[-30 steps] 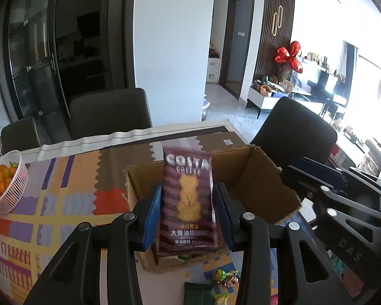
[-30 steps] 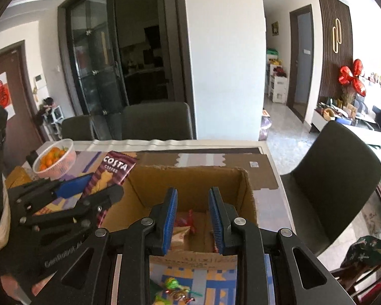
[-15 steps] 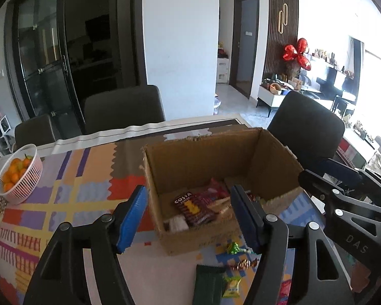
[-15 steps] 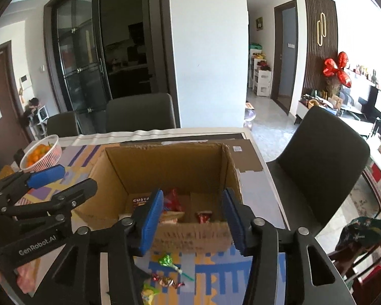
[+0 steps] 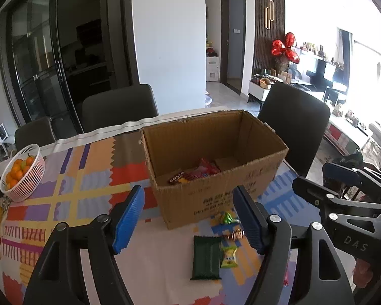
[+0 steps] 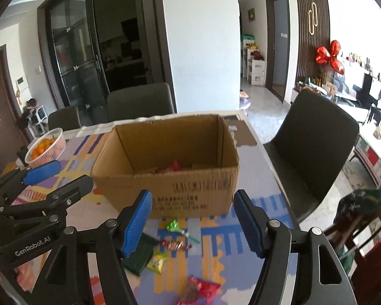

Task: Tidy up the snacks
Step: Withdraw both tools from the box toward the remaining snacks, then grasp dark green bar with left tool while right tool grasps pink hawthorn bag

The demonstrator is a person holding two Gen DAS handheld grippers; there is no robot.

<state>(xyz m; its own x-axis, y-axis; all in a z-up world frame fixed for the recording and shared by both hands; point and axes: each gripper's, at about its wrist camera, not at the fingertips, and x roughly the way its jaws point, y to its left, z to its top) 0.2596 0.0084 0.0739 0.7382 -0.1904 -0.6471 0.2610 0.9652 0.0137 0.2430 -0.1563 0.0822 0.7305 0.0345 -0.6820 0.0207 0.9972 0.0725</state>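
Note:
An open cardboard box (image 5: 216, 198) (image 6: 198, 193) stands on the patterned tablecloth, with a Costa biscuit pack (image 5: 176, 177) and red snack packs (image 5: 208, 166) inside. In front of it lie a dark green bar (image 5: 206, 257) (image 6: 139, 254), a yellow-green sachet (image 5: 228, 256) (image 6: 157, 261), wrapped candies (image 5: 227, 218) (image 6: 176, 244) and a red pack (image 6: 198, 291). My left gripper (image 5: 189, 219) is open and empty, above the loose snacks. My right gripper (image 6: 193, 222) is open and empty, just right of it.
A white basket of oranges (image 5: 22, 172) (image 6: 46, 147) sits at the table's left side. Dark chairs (image 5: 119, 106) stand behind the table, and another chair (image 6: 315, 137) stands at the right edge. A flattened cardboard flap (image 6: 241, 137) lies behind the box.
My left gripper opened and dropped the Costa pack into the box. Both grippers then pulled back from the box and opened wide.

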